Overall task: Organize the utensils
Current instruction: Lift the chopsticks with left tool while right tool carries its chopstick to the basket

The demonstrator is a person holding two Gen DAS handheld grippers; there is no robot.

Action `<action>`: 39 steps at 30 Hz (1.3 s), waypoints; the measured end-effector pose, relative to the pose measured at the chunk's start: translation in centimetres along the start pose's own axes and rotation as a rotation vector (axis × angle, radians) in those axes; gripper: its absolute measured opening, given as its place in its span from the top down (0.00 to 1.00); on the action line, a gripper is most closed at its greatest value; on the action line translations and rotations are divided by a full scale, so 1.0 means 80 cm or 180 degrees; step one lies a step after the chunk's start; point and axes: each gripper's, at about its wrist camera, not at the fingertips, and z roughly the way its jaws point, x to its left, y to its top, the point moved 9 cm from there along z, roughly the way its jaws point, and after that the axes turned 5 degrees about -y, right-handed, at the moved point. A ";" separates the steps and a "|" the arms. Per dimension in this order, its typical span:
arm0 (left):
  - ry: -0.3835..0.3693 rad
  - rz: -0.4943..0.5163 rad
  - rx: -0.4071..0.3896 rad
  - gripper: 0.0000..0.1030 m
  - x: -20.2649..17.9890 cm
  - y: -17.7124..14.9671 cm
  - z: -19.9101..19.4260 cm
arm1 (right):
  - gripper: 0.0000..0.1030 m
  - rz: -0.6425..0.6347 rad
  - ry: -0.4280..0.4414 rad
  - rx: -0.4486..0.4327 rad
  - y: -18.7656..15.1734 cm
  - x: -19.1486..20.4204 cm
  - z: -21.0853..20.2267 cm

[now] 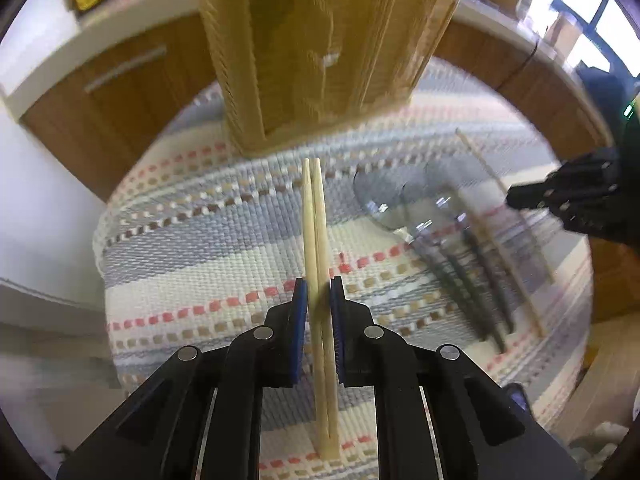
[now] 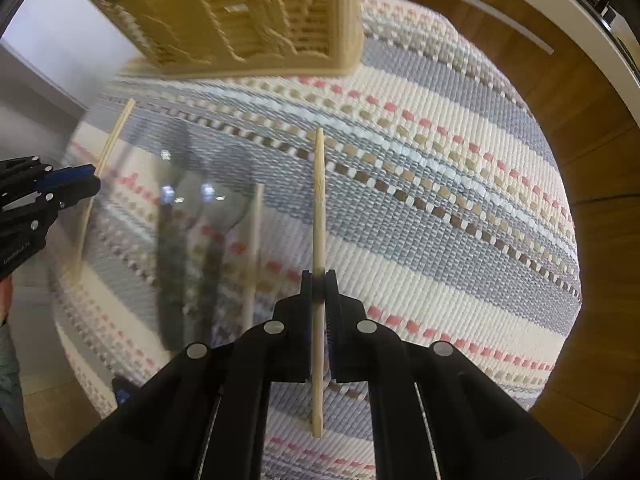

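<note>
My left gripper (image 1: 319, 284) is shut on a pair of pale wooden chopsticks (image 1: 316, 220) that point forward above the striped woven mat (image 1: 208, 240). My right gripper (image 2: 319, 276) is shut on a single wooden chopstick (image 2: 319, 200), also above the mat. A tan woven utensil basket (image 1: 316, 44) stands at the far end of the mat; it also shows in the right wrist view (image 2: 248, 16). Blurred spoons with dark handles (image 1: 424, 208) and loose chopsticks (image 1: 480, 168) lie on the mat to the right of my left gripper. The right gripper shows at the left wrist view's right edge (image 1: 516, 200).
Wooden cabinet fronts (image 1: 120, 92) with a metal handle stand beyond the mat. A white countertop edge (image 1: 100, 28) runs above them. In the right wrist view the spoons (image 2: 188, 216) and more chopsticks (image 2: 256, 240) lie left of my held chopstick, with the left gripper (image 2: 84, 184) at the left edge.
</note>
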 end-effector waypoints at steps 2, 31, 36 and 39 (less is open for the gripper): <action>-0.0076 -0.0039 -0.0242 0.91 -0.001 0.003 -0.027 | 0.96 -0.0018 0.0097 -0.0189 -0.005 0.002 -0.027; 0.0397 0.0019 -0.3445 0.90 -0.048 0.226 -0.251 | 0.96 0.0221 0.0033 -0.3415 0.197 0.001 -0.302; 0.0506 -0.0040 -0.3426 0.90 -0.020 0.245 -0.213 | 0.96 0.0454 -0.0091 -0.3415 0.228 -0.027 -0.273; 0.0513 -0.0145 -0.3347 0.90 0.005 0.249 -0.186 | 0.96 0.0549 -0.0158 -0.3392 0.243 -0.039 -0.253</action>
